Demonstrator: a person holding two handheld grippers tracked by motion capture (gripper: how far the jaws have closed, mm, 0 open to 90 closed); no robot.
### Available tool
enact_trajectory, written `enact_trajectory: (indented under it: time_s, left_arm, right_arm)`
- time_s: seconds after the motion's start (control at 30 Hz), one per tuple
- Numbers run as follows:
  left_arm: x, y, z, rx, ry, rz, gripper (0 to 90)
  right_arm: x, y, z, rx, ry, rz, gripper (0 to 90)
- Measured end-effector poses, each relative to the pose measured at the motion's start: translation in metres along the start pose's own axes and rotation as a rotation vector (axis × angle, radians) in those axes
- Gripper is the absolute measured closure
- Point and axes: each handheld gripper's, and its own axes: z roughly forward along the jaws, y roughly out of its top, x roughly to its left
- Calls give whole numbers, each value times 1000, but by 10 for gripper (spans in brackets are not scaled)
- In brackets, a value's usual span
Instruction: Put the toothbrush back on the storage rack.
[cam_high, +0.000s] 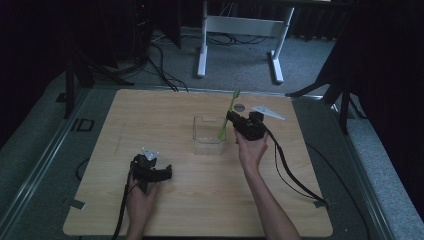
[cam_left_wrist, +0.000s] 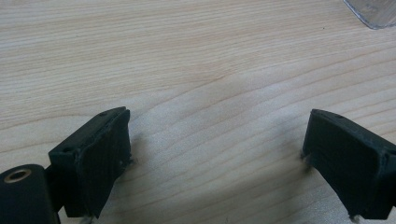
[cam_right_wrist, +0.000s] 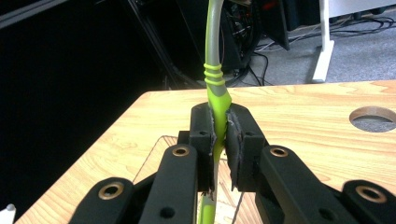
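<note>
- The wooden table (cam_high: 190, 210) carries a clear container (cam_high: 209, 135) near its middle; the right hand is much nearer to it than the left.
- The right gripper (cam_right_wrist: 219, 135) has its jaws clamped on a green toothbrush (cam_right_wrist: 214, 74); the brush's long axis stands almost upright, its lower end at the container's right side, so I judge the coming move goes straight down.
- The left gripper (cam_left_wrist: 215, 154) rests low over bare wood, jaws wide apart, holding nothing.
</note>
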Motion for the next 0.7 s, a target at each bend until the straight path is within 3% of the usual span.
enact_trajectory:
  time_s: [0.6,0.63,0.7]
  left_arm:
    - [0,0,0,0,-1,-1,79]
    - [0,0,0,0,0,-1,80]
    - [0,0,0,-1,0,-2,79]
  right_arm:
    - [-5,-12,2,32,2,-11,808]
    - [-5,-13,2,37,1,-15,796]
    - [-5,-15,3,45,0,-25,690]
